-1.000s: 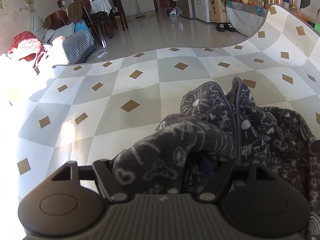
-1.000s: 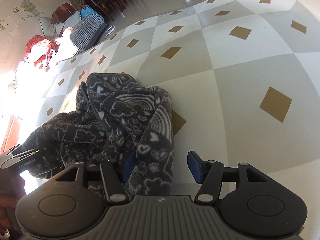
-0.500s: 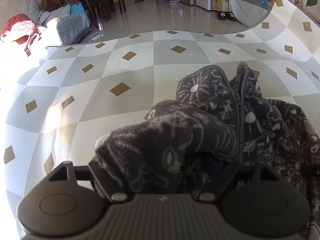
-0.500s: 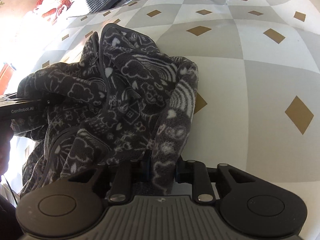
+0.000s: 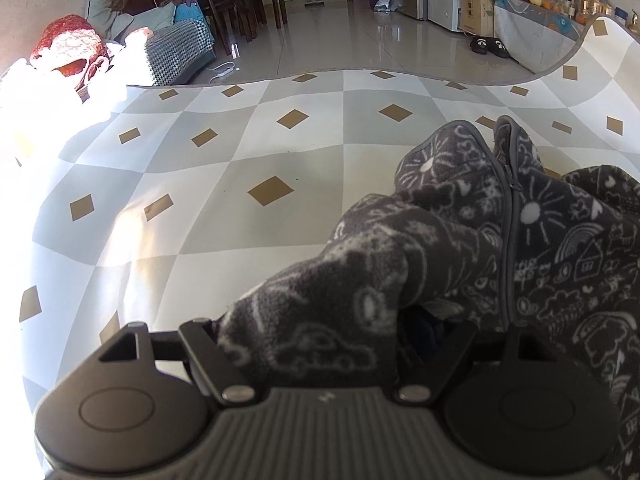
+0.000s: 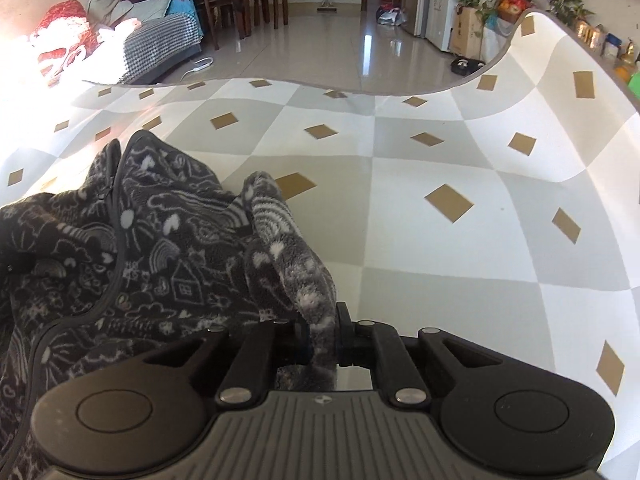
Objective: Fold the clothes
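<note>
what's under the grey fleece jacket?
The checkered mat shows around the fleece jacket, bunched up on it. Left hand-held gripper and right hand-held gripper each pinch a fold. Anything beneath the bunched fabric is covered.

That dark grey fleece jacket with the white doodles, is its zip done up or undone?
Done up, where visible: on the dark grey doodle-print fleece jacket the zip joins both front panels; its lower end is hidden.

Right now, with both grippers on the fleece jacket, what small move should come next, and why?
Probably draw the left gripper and right gripper apart to spread the fleece jacket. Each is shut on a sleeve, and the body sits bunched between them on the checked mat.
</note>
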{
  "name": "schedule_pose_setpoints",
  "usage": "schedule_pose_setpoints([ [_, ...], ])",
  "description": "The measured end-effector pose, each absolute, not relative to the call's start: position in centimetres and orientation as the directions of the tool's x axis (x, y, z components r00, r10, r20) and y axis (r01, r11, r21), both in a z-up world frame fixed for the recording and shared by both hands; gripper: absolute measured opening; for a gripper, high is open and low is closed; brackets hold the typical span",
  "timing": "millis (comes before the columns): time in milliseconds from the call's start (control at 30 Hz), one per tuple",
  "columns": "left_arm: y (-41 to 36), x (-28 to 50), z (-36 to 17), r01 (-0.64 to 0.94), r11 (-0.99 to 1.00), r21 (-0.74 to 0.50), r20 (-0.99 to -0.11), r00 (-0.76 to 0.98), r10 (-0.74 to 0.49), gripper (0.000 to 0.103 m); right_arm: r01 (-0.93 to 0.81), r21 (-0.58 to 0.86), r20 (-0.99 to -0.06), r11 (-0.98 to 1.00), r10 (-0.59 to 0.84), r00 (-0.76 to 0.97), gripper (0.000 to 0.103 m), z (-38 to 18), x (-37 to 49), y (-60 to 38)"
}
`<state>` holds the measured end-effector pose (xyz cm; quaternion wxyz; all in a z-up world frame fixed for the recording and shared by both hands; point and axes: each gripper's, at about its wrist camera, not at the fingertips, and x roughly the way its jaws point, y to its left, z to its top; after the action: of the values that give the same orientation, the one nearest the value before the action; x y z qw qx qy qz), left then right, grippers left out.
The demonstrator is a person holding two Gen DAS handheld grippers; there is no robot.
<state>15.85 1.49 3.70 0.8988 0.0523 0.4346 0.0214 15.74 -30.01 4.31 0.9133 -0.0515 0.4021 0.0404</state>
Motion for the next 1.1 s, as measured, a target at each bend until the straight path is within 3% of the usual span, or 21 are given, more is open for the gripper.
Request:
schedule_pose_setpoints([
  [167,1.6,16.1,5.3,-0.062,0.976,0.208,-0.685,0.703,0.191,0.079,-0.035,-0.069,-0.679,0.997,-0.021,0.733,0.008,5.9,16.6,-30.9],
  [200,1.8,16.2,5.4,-0.089,0.974,0.209,-0.681,0.701,0.210,0.081,-0.021,-0.058,-0.676,0.998,-0.023,0.737,0.011,6.0,16.9,-31.1],
  [233,2.1,16.4,5.4,-0.115,0.971,0.210,-0.681,0.695,0.229,0.081,-0.008,-0.047,-0.672,0.999,-0.026,0.740,0.023,6.2,17.1,-31.3],
  [400,4.7,16.8,5.2,-0.230,0.964,0.131,-0.731,0.635,0.250,0.081,0.088,0.055,-0.678,0.995,-0.027,0.734,0.042,6.8,18.0,-32.8],
  [467,5.0,16.5,5.8,-0.240,0.967,0.085,-0.726,0.649,0.225,0.081,0.105,0.111,-0.689,0.988,0.000,0.725,0.043,6.9,18.1,-33.3],
  [533,4.7,16.2,6.3,-0.221,0.973,0.074,-0.710,0.673,0.207,0.085,0.097,0.140,-0.691,0.985,0.027,0.722,0.044,6.9,17.9,-33.3],
  [900,-0.5,14.3,5.7,0.001,0.994,0.113,-0.719,0.691,0.081,0.085,0.027,0.098,-0.677,0.995,0.046,0.735,0.051,8.2,16.0,-32.0],
  [1100,-2.8,13.1,5.2,0.114,0.987,0.112,-0.738,0.675,0.005,0.085,-0.051,0.098,-0.748,0.994,0.108,0.655,0.051,7.2,15.1,-31.2],
])
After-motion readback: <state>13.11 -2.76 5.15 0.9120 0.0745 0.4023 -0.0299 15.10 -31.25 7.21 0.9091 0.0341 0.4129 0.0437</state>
